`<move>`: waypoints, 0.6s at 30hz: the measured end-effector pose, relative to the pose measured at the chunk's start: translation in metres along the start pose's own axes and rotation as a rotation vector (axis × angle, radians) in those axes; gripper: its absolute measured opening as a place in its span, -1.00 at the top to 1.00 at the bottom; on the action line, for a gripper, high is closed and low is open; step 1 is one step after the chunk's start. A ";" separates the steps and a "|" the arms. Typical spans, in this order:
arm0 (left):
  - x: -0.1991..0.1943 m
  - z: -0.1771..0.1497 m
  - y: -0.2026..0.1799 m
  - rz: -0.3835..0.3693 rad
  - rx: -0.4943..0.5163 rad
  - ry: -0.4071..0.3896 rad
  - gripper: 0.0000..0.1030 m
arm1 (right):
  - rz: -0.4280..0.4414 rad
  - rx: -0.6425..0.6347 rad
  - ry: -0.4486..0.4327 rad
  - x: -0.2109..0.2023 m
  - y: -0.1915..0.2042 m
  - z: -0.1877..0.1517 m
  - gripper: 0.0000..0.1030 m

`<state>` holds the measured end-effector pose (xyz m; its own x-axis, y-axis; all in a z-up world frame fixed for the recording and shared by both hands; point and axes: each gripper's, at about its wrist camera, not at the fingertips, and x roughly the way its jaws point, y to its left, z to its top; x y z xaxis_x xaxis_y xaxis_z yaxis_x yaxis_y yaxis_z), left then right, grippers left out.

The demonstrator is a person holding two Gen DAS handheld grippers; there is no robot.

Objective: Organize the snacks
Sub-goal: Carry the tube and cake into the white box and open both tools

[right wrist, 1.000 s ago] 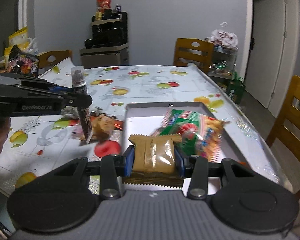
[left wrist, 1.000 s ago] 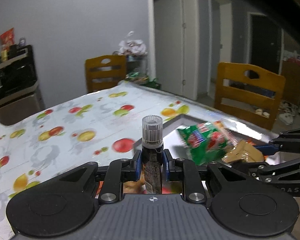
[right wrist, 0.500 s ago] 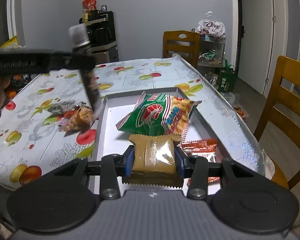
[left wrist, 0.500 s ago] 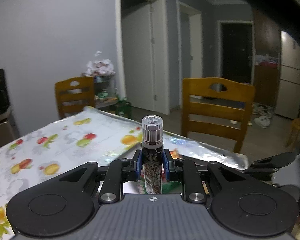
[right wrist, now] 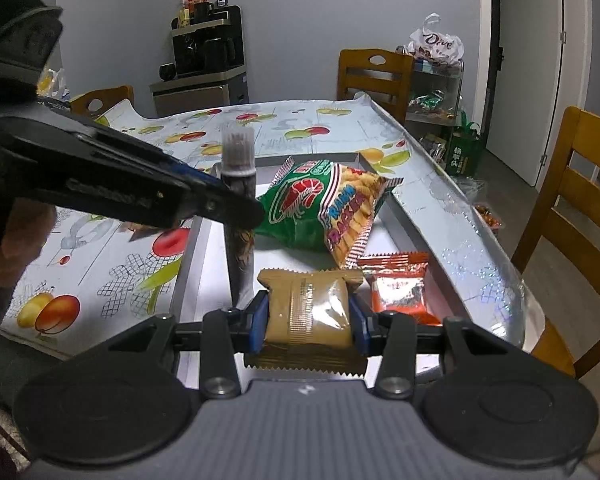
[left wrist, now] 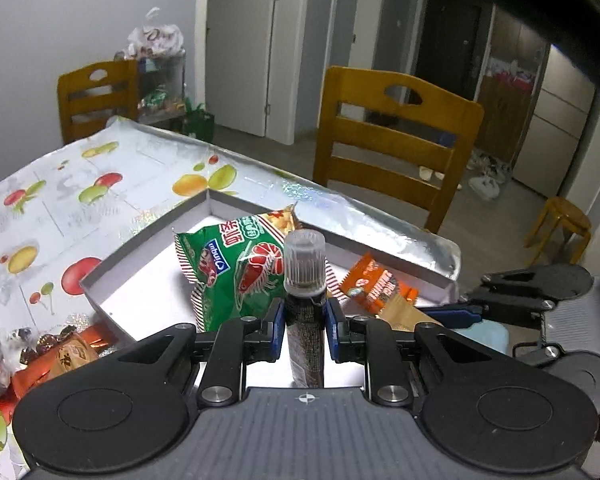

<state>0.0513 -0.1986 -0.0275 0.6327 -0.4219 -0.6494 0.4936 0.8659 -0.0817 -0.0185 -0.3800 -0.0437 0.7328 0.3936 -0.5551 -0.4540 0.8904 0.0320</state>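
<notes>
Snacks: both carried above the tray [right wrist: 404,216] for dropping in.
Left tool [left wrist: 303,320]: clamped on upright tube [left wrist: 304,280].
Right tool [right wrist: 309,322]: clamped on tan packet [right wrist: 309,312].

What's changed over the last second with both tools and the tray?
The left tool carried the clear-capped tube from above the loose snacks beside the tray to over the tray, near the green prawn-cracker bag. The right tool moved in over the tray's near end. Unchanged: both grips hold, the right on the tan cracker packet; bag and orange packet remain in the tray.
</notes>
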 end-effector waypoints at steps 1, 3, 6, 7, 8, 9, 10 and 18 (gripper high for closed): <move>0.001 0.000 0.001 0.000 0.000 -0.001 0.55 | 0.001 -0.001 0.004 0.002 0.000 0.000 0.19; 0.004 0.001 0.001 0.001 0.004 -0.002 0.54 | 0.003 -0.006 0.009 0.004 0.001 -0.001 0.19; 0.009 0.005 -0.005 0.003 0.022 0.006 0.54 | -0.001 -0.001 0.019 0.010 0.000 -0.001 0.19; 0.014 0.006 -0.006 -0.008 0.032 0.019 0.54 | -0.008 0.004 0.026 0.013 -0.001 -0.002 0.19; 0.019 0.006 -0.009 -0.018 0.040 0.038 0.54 | -0.015 0.009 0.033 0.015 -0.001 -0.001 0.19; 0.022 0.006 -0.012 -0.026 0.050 0.043 0.54 | -0.022 0.013 0.039 0.017 -0.002 -0.001 0.19; 0.024 0.005 -0.015 -0.033 0.063 0.042 0.53 | -0.026 0.017 0.044 0.019 -0.002 -0.001 0.19; 0.025 -0.004 -0.033 -0.060 0.155 0.048 0.48 | -0.100 0.041 0.062 0.018 -0.010 -0.001 0.19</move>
<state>0.0481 -0.2362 -0.0442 0.5716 -0.4551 -0.6827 0.6182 0.7860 -0.0064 -0.0013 -0.3824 -0.0550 0.7404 0.2884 -0.6072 -0.3578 0.9338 0.0071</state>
